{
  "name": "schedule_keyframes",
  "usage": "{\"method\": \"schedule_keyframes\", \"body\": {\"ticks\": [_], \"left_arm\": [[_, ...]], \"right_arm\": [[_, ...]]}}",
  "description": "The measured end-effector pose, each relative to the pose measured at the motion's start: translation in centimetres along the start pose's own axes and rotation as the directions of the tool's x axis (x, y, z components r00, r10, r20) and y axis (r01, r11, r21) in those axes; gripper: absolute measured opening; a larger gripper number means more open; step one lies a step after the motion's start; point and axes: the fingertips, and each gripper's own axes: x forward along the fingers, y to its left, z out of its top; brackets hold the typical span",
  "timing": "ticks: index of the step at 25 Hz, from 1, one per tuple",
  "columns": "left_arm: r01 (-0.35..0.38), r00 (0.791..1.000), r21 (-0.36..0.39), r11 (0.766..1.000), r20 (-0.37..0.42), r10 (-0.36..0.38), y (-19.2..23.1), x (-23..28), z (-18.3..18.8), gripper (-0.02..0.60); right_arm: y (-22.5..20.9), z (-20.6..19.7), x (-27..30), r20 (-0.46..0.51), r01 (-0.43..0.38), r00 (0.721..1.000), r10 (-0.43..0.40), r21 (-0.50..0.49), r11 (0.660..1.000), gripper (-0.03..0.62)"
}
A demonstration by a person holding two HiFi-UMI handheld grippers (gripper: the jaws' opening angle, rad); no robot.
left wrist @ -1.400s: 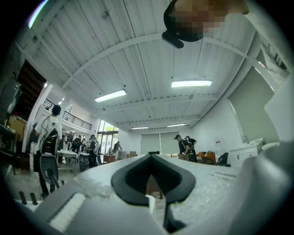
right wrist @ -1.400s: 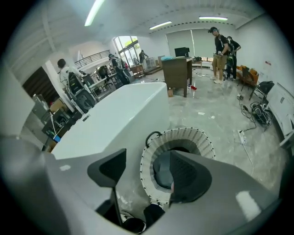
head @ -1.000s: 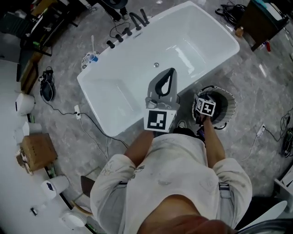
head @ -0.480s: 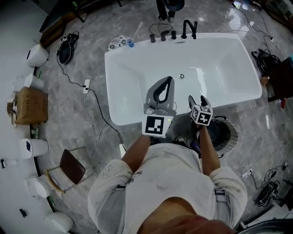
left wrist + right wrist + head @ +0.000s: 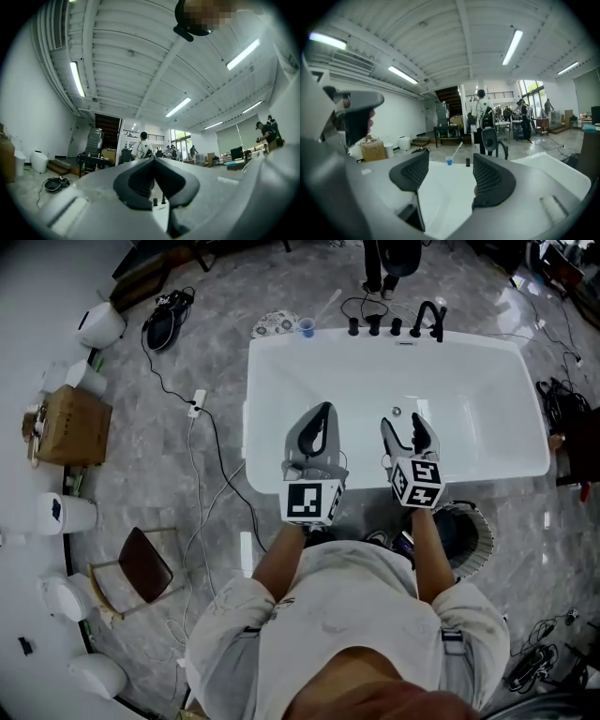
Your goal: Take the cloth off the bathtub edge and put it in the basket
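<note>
I had the left gripper (image 5: 324, 412) closed. In its own view (image 5: 152, 160) the two tips met at a point, with only the loop-shaped gap behind them and nothing caught in it. Past those tips I saw ceiling lights (image 5: 77, 78) and, far ahead, a person (image 5: 143, 146) standing with their back to me.

The right gripper (image 5: 405, 427) stood about half open and empty. In its view (image 5: 450, 174) the ribbed pads (image 5: 411, 172) were well apart. The space between them showed only the white inside of the bathtub (image 5: 440, 199), which lay beyond and below. Straight ahead of those jaws, on the tub's far rim, sat a small blue cup (image 5: 449, 161), with a black tap fitting (image 5: 468, 162) just to its right.

In the head view both grippers hovered side by side over the near edge of the bathtub (image 5: 272, 362), pointing across it. The basket (image 5: 482, 532) stood on the floor behind the right jaws and off to their right, close against the tub's near wall. The right forearm (image 5: 427, 549) partly covered it.

I could not make out the cloth. Neither pair of jaws had it, and the basket's inside was too dark for me to tell whether it lay there. A cardboard box (image 5: 70, 425) sat on the floor well off to the left of the left jaws.
</note>
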Motion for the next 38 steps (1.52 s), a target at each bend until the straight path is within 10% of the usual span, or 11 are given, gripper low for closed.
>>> {"method": "schedule_keyframes", "body": {"ticks": [12,14,25,38], "left_arm": [[-0.079,0.996,0.051,0.996,0.033,0.077,5.7,-2.7,2.3,0.002],[-0.091,0.995,0.071,0.993,0.043,0.088,6.2,-2.9,2.7,0.002],[-0.113,0.993,0.061,0.992,0.048,0.11,7.0,-3.5,3.2,0.002],[-0.114,0.992,0.036,0.993,0.052,0.112,6.6,-3.5,2.8,0.002]], "right_arm": [[8.7,12.1,-3.5,0.305,-0.016,0.95,0.074,-0.188,0.982,0.275],[9.2,13.0,-3.7,0.342,0.005,0.937,0.07,-0.214,0.977,0.192],[10.5,13.0,-3.7,0.351,0.059,0.935,0.051,-0.295,0.954,0.003],[11.9,13.0,-4.3,0.336,0.009,0.935,0.11,-0.333,0.943,0.003]]}}
